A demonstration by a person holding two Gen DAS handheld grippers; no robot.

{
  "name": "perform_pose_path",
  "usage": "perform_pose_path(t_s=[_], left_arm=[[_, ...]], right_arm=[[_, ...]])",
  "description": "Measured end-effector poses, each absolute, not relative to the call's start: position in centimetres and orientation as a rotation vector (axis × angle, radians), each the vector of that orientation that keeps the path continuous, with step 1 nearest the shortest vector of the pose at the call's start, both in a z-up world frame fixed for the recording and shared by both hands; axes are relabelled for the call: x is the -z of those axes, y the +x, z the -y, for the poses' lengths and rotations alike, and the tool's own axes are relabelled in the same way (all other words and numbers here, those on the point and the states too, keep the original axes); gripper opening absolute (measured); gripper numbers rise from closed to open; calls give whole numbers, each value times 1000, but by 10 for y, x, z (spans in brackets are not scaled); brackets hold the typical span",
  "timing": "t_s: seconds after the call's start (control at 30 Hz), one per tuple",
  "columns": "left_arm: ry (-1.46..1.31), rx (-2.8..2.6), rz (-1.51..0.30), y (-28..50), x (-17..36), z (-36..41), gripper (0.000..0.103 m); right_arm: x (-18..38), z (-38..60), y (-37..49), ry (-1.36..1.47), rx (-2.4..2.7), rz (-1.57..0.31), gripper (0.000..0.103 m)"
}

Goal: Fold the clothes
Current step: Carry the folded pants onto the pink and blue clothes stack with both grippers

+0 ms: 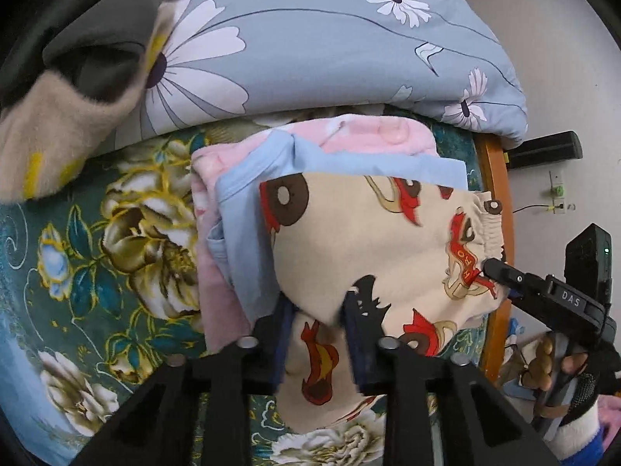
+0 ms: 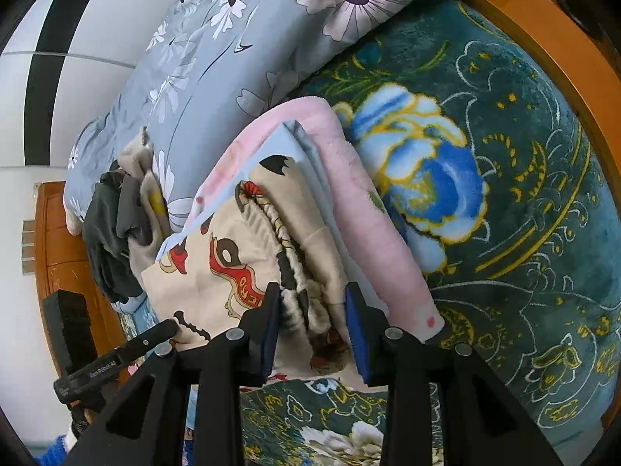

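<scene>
The cream cotton garment printed with red and brown cartoon figures (image 1: 388, 240) lies folded on top of a stack: a light blue folded cloth (image 1: 248, 209) under it, and a fluffy pink folded piece (image 1: 372, 132) at the bottom, all on a dark teal plush blanket with large flowers (image 1: 97, 233). The left gripper (image 1: 316, 343) has its blue-padded fingers (image 1: 283, 345) standing either side of the cream garment's near corner, and whether they pinch it cannot be told. The right gripper (image 2: 312, 328) straddles the gathered elastic waistband (image 2: 287, 256), apparently to place or square the piece on the stack; its grip is equally unclear. The stack sits close to the orange wooden bed frame (image 1: 495, 202) on the right, so room is tight there. Open blanket lies to the left, below a heap of unfolded beige and grey clothes (image 1: 77, 77) and the grey-blue floral quilt (image 1: 310, 58) behind
</scene>
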State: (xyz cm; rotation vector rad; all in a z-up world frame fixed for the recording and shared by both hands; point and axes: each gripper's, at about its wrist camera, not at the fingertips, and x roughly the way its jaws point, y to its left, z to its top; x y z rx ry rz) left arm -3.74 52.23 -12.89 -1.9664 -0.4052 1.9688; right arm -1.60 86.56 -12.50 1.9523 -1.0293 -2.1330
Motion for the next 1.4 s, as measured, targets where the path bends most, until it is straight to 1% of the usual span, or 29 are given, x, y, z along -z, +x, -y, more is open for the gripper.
perform_pose_path(t_s=[0.07,0.1,0.3,0.37,0.5,0.63,0.7,0.77,0.8,0.83,0.87,0.9,0.93,1.0,1.07,1.2,1.33,1.4], left_arm=[[-1946,-1977,407,-35,124,-523,14],[-1937,-1978,406,-34,121,-524,13],[-1849,-1967,459,-34,80,-518,12],[-1826,-1982,464,-39,71,-514,12],[-1859,-2010,430,-55,90,-509,12],[-1927,-2006,400,-64,118,-506,12],[-1941,-1990,402,-63,120,-506,16],[-1922,-1985,410,-61,114,-504,17],[-1917,-1986,402,-59,109,-504,20],[-1912,-1989,394,-57,105,-503,24],[-1912,-1998,378,-56,101,-503,32],[-1898,-2019,360,-53,95,-503,37],[-1868,-2052,334,-50,88,-503,38],[-1829,-2095,253,-47,77,-508,40],[-1799,-2117,170,-43,71,-517,40],[-1774,-2072,37,-34,75,-544,41],[-1748,-2053,-65,-21,81,-564,41],[-1745,-2069,-106,-19,84,-564,41]], right_arm=[[124,-865,-16,1947,2135,1029,33],[123,-864,-16,1941,2136,1026,32],[99,-865,-13,1828,2123,1090,30],[90,-864,-16,1793,2128,1085,30],[83,-862,-29,1756,2144,1073,30],[111,-857,-46,1845,2131,1047,30],[126,-855,-51,1902,2123,1030,31],[131,-854,-51,1925,2121,1013,32],[129,-854,-50,1920,2122,1012,34],[126,-855,-49,1903,2125,1017,35],[123,-858,-48,1891,2125,1025,36],[120,-860,-46,1884,2127,1030,37],[117,-863,-43,1879,2140,1029,39],[107,-869,-39,1870,2187,1005,39],[94,-874,-35,1852,2249,978,39],[72,-861,-33,1783,2311,911,39],[70,-817,-37,1734,2232,808,39],[76,-811,-35,1745,2242,782,39]])
